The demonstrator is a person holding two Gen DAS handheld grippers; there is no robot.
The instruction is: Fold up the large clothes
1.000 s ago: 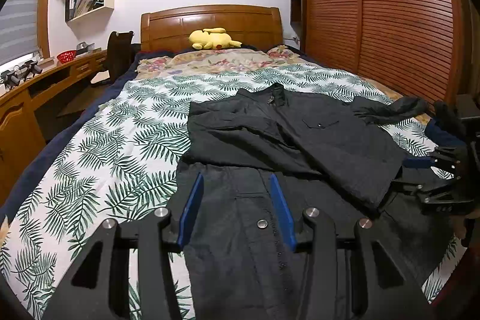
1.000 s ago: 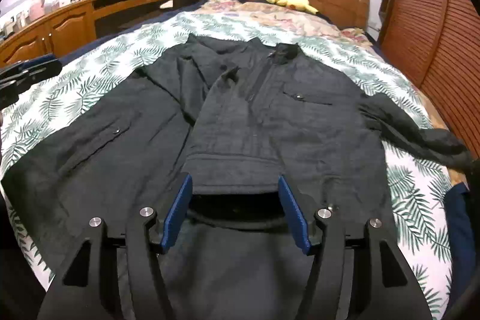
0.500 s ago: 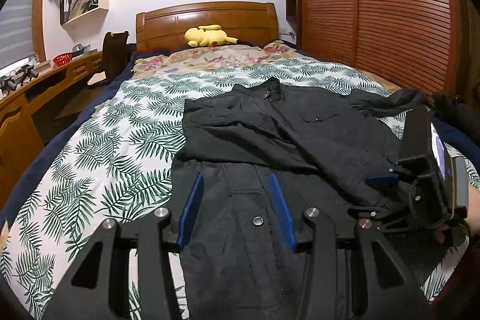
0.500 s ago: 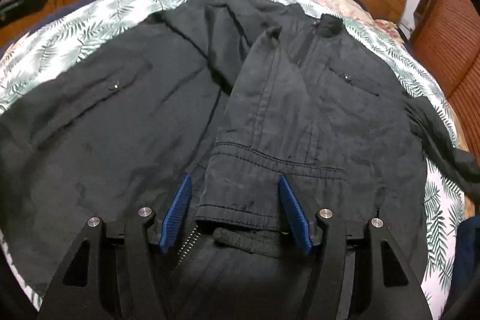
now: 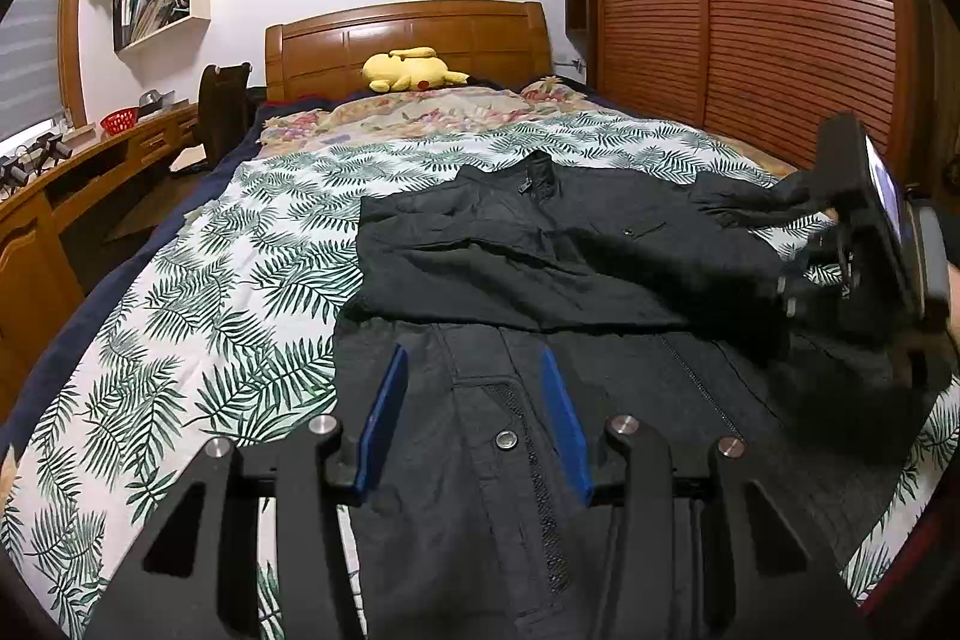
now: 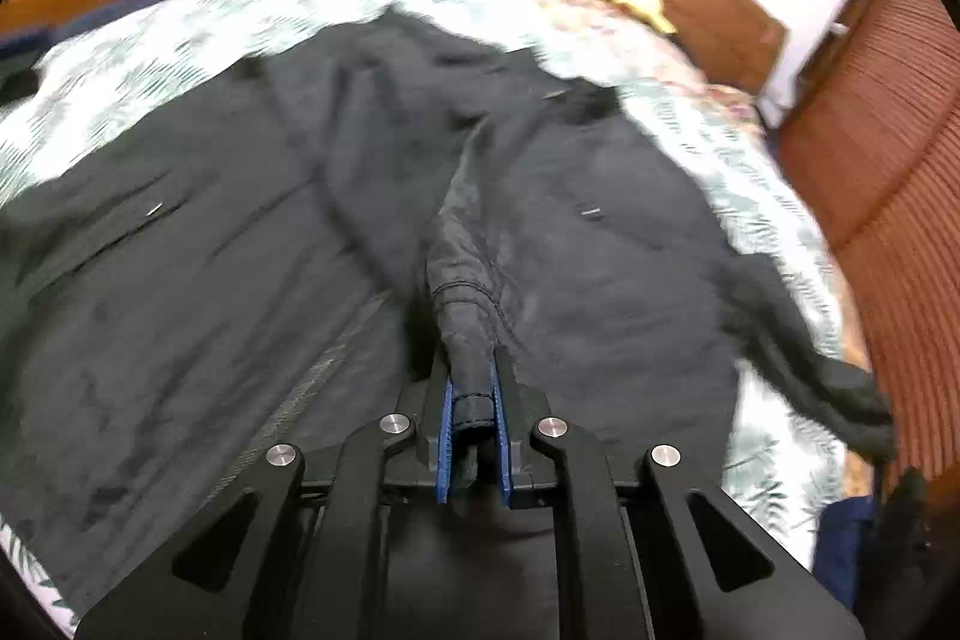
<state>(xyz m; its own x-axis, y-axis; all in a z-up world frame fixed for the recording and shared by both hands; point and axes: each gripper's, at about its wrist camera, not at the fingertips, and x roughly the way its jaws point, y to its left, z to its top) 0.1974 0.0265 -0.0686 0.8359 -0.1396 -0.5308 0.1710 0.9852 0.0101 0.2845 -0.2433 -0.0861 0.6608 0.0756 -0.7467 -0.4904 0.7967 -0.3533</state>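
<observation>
Blue pads of the right gripper [image 6: 474, 418], wide apart a second ago, are closing on the cuff [image 6: 471, 394] of the jacket [image 6: 210, 316]. Left gripper [image 5: 474, 418] hovers half open and empty, unmoved, over the near hem. Jacket lies spread across the bed [image 5: 198, 292], collar far.

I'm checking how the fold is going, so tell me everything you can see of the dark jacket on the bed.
The dark jacket is charcoal woven cloth with a stand collar, a front zip, snap buttons and flap chest pockets. It lies front up on the palm-leaf bedspread, one sleeve folded across its chest, the other trailing toward the wardrobe side. The right gripper is closing on the folded sleeve's cuff; the left gripper hangs open over the hem.
</observation>
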